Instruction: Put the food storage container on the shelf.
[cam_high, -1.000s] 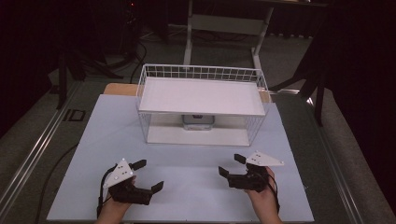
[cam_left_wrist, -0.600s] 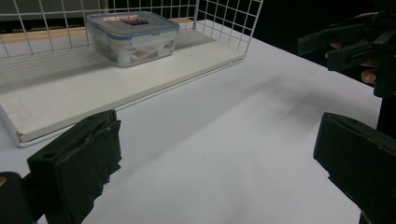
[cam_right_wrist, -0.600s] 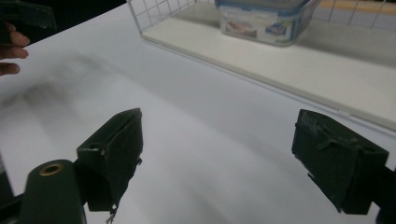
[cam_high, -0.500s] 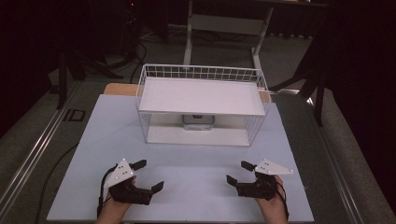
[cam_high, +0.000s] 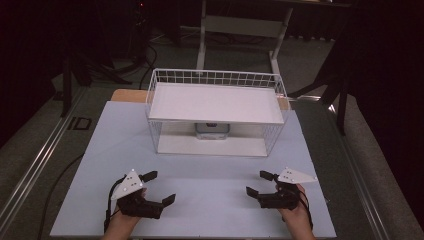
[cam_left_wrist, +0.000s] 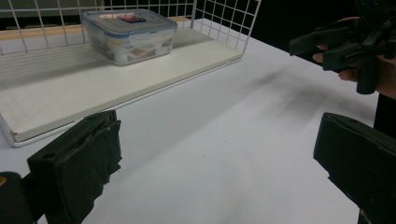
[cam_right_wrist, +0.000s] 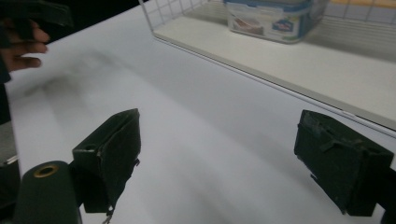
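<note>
Spreading across the scene is a white table (cam_high: 100, 165), and at its far side stands a wire shelf rack (cam_high: 216, 80) with a board on top. On its lower shelf, toward the back, sits a lidded plastic box (cam_left_wrist: 128, 35). The left gripper (cam_high: 157, 187) and right gripper (cam_high: 260, 183) rest at the near edge, well apart, jaws wide and holding nothing. The risk I see: reaching under the top board, a jaw could catch the wire or shove the box backward.
</note>
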